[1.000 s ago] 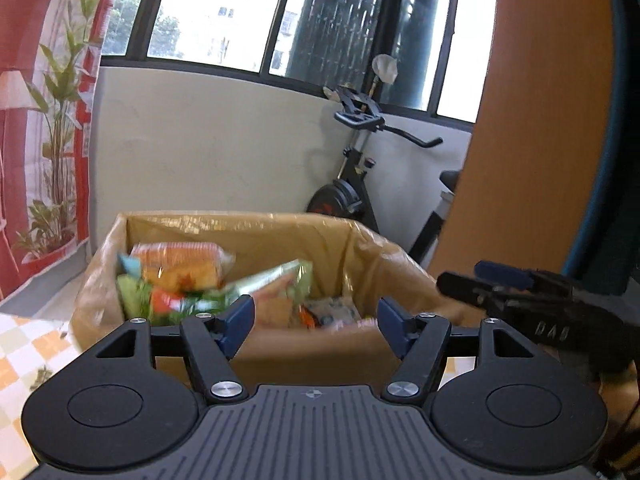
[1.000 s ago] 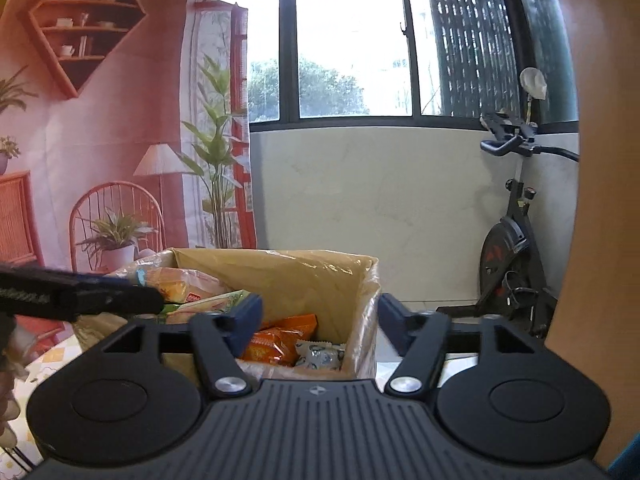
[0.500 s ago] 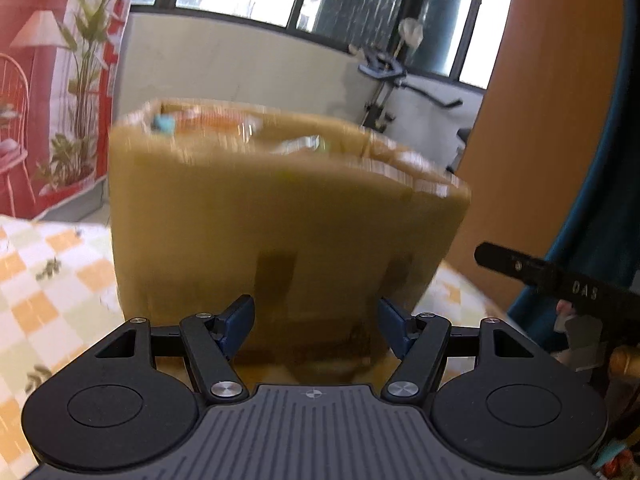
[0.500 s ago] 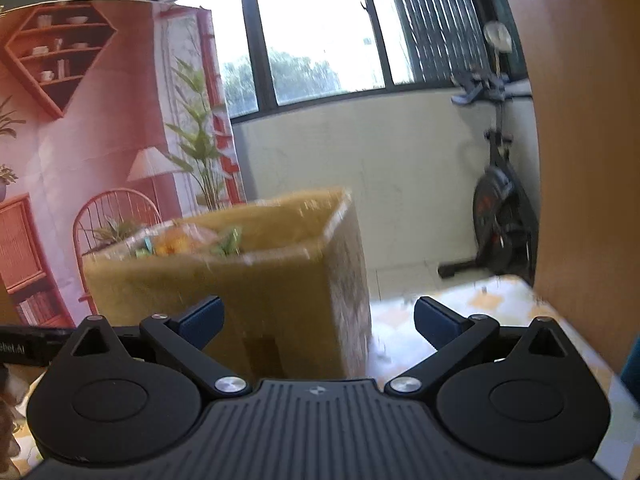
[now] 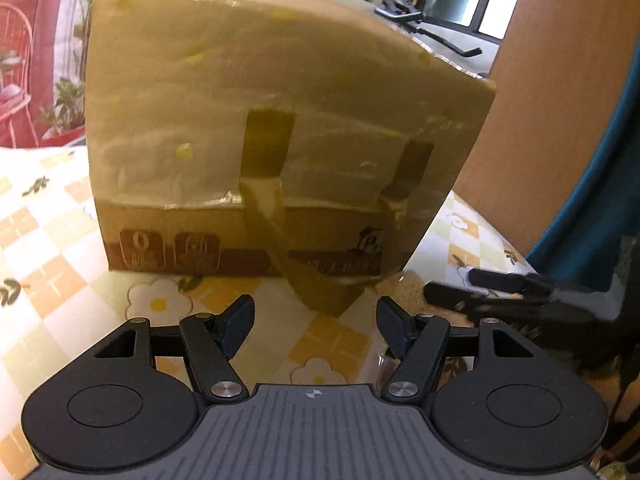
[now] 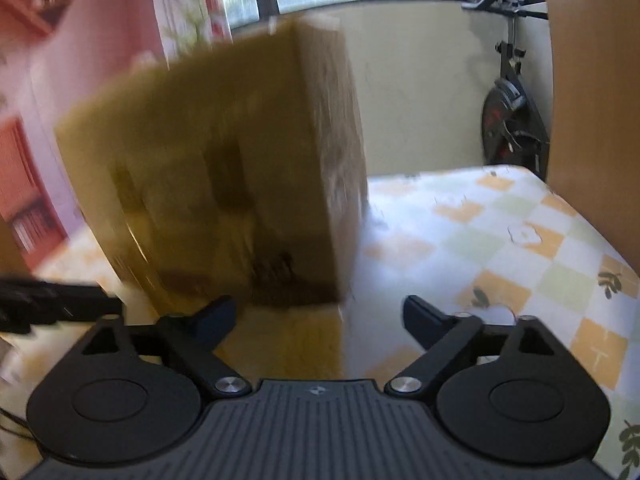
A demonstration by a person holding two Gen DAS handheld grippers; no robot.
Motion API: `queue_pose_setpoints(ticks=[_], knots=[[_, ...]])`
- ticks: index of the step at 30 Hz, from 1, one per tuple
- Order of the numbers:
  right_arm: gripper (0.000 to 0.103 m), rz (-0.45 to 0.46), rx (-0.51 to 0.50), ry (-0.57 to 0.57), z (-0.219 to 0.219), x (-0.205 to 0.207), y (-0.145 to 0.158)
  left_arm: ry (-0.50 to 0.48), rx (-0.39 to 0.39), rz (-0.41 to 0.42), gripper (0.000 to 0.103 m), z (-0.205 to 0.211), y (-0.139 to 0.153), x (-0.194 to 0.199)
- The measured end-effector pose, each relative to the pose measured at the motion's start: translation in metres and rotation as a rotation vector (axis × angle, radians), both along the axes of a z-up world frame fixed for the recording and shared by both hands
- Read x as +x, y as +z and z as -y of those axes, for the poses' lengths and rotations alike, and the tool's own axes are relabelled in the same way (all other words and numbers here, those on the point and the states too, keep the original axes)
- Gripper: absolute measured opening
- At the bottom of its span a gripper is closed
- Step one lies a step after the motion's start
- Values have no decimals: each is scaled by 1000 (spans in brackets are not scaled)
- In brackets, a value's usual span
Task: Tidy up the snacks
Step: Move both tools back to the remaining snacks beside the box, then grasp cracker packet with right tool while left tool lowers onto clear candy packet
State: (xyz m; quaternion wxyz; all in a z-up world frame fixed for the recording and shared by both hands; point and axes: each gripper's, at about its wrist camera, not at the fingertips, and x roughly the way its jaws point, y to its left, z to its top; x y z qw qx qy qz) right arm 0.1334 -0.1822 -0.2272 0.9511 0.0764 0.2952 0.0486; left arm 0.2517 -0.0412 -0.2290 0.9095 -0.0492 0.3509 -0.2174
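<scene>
My left gripper (image 5: 314, 326) hangs low over the table with its fingers spread and nothing between them; my right gripper (image 6: 318, 322) is the same, fingers spread wider and empty. In the left view the right gripper shows as a dark blurred shape just right of my fingers, and in the right view the left one pokes in from the left edge. Straight ahead of both stands the box (image 5: 280, 128), a tall cardboard carton wrapped in glossy tape, upright on the table, its near face filling most of the left view. A loose strip of tape (image 5: 304, 264) runs down that face and ends on the table just beyond my left fingertips, apart from them. From the right gripper the box (image 6: 224, 168) is blurred and sits ahead and a little left, its right corner roughly in line with the gap between my fingers; I touch nothing. From this low angle I cannot see into the box, so any snacks are hidden. The tablecloth (image 6: 500, 232) is checked in orange, pale green and white, with daisies and leaf sprigs, and stretches right of the box. Farther off are a pale low wall (image 6: 420, 80) under windows, an exercise bike (image 6: 510, 120) at the right, a brown panel (image 5: 560, 100) nearer right, and a pink backdrop (image 5: 36, 60) with plants on the left.
</scene>
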Motion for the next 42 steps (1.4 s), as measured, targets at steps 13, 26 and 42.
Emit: queue_pose_setpoints(ticks=[13, 26, 42], knots=[[51, -125, -55, 60, -11, 17, -33, -33, 45, -23, 69, 16, -6, -4], [51, -92, -46, -15, 0, -13, -36, -179, 127, -54, 69, 56, -32, -15], [51, -63, -28, 5, 5, -14, -39, -245, 200, -61, 69, 75, -49, -24]])
